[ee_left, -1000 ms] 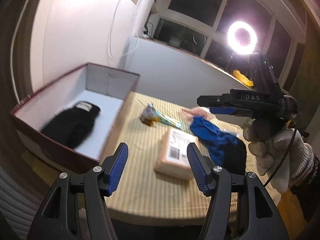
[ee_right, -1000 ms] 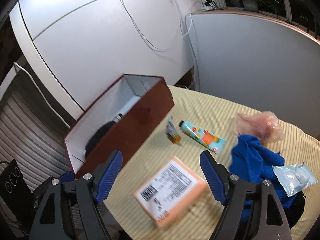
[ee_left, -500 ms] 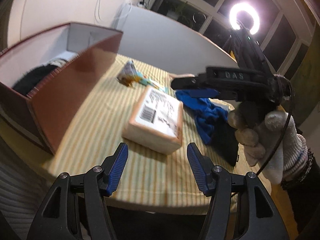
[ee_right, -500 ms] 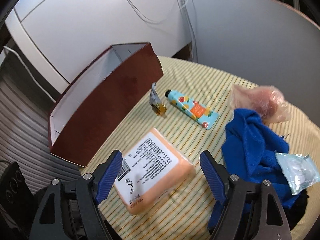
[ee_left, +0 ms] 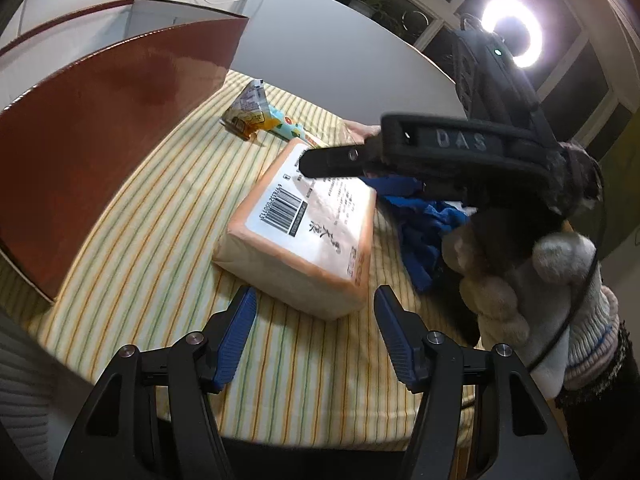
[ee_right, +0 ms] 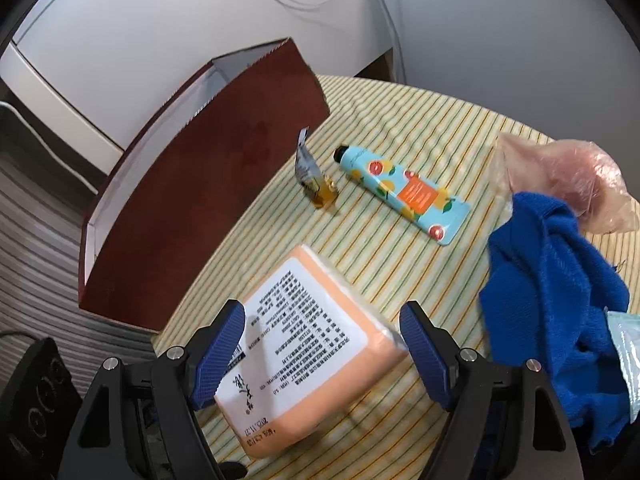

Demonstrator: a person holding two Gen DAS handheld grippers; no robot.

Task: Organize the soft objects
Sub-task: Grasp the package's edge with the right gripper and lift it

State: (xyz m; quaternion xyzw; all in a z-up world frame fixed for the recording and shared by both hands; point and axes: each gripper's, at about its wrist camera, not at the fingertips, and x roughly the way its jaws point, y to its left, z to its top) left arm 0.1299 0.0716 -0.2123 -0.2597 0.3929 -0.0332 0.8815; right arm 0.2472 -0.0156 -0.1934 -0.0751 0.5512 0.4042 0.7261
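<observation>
An orange soft pack with a white label point(ee_left: 304, 224) lies on the striped tablecloth point(ee_left: 160, 240). My left gripper point(ee_left: 312, 332) is open just in front of its near corner. My right gripper point(ee_right: 320, 344) is open and straddles the same pack point(ee_right: 304, 352) from above. The right gripper also shows in the left wrist view point(ee_left: 400, 156), hovering over the pack. A blue knitted cloth point(ee_right: 556, 304) lies right of the pack. A pink plastic bag point(ee_right: 560, 176) lies behind the cloth.
A dark red box point(ee_right: 192, 208) with a white inside stands at the left table edge. A printed tube point(ee_right: 404, 192) and a small sachet point(ee_right: 312, 176) lie between the box and the cloth. A pale wrapped packet point(ee_right: 624, 360) rests on the blue cloth. A ring light point(ee_left: 512, 36) glows behind.
Both grippers have dropped lower and closer to the orange pack. The box's inside with the black item has gone out of sight. Both grippers stay open.
</observation>
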